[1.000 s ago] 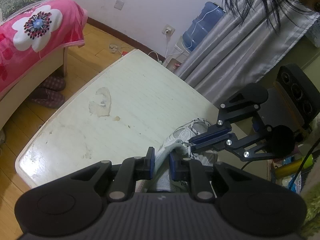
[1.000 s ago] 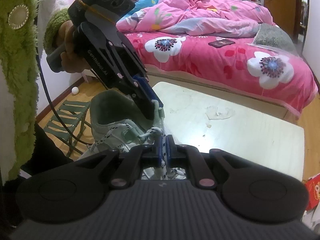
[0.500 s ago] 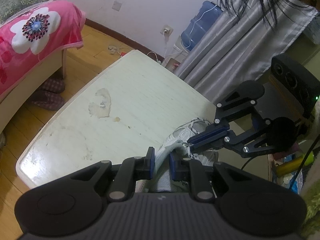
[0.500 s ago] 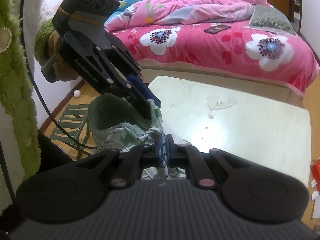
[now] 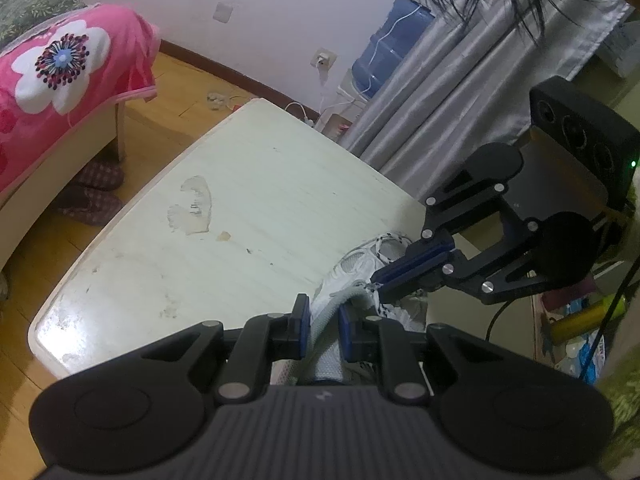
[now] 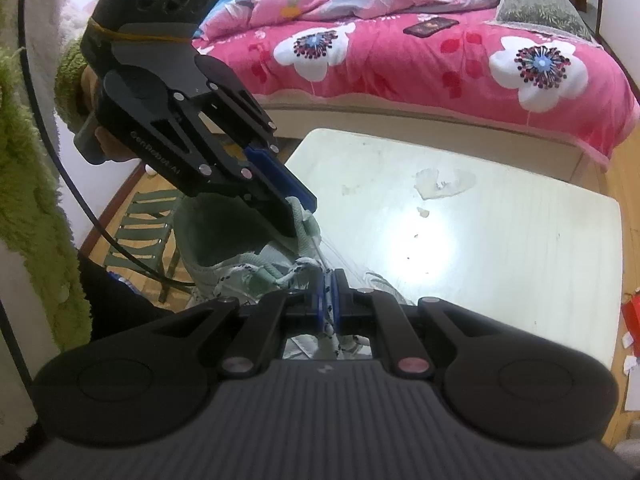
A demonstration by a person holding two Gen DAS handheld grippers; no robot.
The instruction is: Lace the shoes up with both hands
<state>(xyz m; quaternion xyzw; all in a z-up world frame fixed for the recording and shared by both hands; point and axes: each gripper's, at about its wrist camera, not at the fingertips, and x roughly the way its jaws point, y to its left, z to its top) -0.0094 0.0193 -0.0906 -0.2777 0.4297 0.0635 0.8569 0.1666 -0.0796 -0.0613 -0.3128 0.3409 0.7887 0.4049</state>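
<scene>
Shoe, pale mint and white, sits at the near edge of the table, at about 5 o'clock in the left wrist view and 9 o'clock of centre in the right wrist view. Most of it is hidden behind the gripper bodies, so its toe and sole cannot be made out.

Left gripper pinches the padded tongue between its blue pads, lifting it toward the camera. Right gripper is pressed nearly together on a speckled lace, which runs up between the pads and disappears beneath the body. Which eyelet the lace leaves from is too tangled to tell.

Bed with a pink floral cover fills 12 o'clock in the right view, cut off at the frame's edge. A dark phone-like slab lies on it.
</scene>
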